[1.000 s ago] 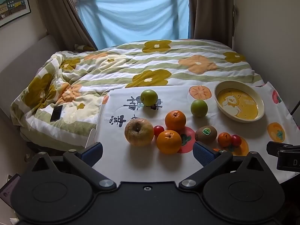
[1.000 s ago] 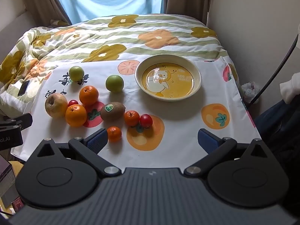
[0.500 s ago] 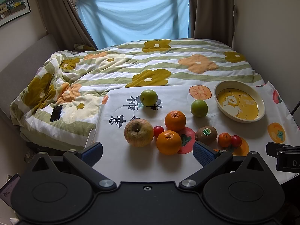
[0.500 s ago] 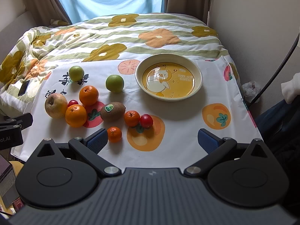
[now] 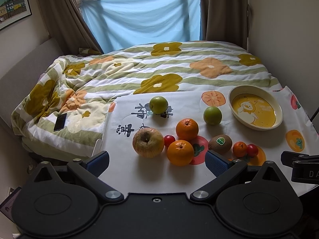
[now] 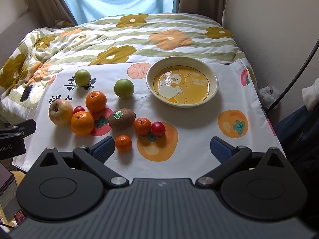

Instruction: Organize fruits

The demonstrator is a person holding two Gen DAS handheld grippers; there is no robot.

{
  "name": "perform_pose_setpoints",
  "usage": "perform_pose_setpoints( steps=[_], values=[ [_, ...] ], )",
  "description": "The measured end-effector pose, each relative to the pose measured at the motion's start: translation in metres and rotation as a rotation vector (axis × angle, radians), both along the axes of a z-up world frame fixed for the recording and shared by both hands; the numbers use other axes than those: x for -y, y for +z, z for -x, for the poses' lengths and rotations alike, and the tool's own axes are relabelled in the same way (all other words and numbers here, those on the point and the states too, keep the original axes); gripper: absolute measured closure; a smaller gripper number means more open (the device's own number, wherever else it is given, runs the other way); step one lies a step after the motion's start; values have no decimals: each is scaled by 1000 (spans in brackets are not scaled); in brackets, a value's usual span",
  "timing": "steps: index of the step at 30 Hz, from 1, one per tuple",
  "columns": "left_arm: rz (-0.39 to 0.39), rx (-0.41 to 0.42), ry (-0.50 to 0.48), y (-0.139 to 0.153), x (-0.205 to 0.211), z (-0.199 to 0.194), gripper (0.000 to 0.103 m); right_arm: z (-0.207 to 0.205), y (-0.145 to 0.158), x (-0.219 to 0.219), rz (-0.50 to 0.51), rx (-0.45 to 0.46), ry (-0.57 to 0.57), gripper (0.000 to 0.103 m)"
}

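Several fruits lie on a white printed cloth (image 6: 195, 139): a brown apple (image 5: 148, 142) (image 6: 60, 112), two oranges (image 5: 187, 129) (image 5: 180, 152), two green fruits (image 5: 158, 104) (image 5: 212, 115), a kiwi (image 5: 220, 144) (image 6: 121, 118), small tangerines (image 6: 142, 126) (image 6: 123, 143) and cherry tomatoes (image 6: 158, 128) (image 5: 169, 140). A cream bowl (image 6: 213, 83) (image 5: 279, 107) with a yellow duck print is empty at the back right. My left gripper (image 5: 157, 160) is open and empty, in front of the apple and near orange. My right gripper (image 6: 162, 149) is open and empty, near the front tangerine.
The cloth covers a table beside a bed with a flowered quilt (image 5: 139, 67). A phone (image 5: 60, 121) lies on the quilt at the left. A wall (image 6: 279, 20) stands close on the right. The other gripper's body (image 5: 299, 165) shows at the right edge.
Both grippers have barely shifted; the view has crept slightly. No fruit has moved.
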State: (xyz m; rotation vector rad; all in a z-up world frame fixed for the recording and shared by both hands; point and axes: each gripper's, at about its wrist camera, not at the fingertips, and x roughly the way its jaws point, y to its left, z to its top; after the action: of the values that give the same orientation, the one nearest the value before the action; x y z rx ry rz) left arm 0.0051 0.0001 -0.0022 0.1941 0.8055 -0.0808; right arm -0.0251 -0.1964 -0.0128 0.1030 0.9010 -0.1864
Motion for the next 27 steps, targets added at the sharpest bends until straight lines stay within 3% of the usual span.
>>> perform_pose_setpoints(
  steps=[27],
  values=[
    [-1,0,0,2,-1,0,0,-2,1,1,-4,-3,-1,0]
  ],
)
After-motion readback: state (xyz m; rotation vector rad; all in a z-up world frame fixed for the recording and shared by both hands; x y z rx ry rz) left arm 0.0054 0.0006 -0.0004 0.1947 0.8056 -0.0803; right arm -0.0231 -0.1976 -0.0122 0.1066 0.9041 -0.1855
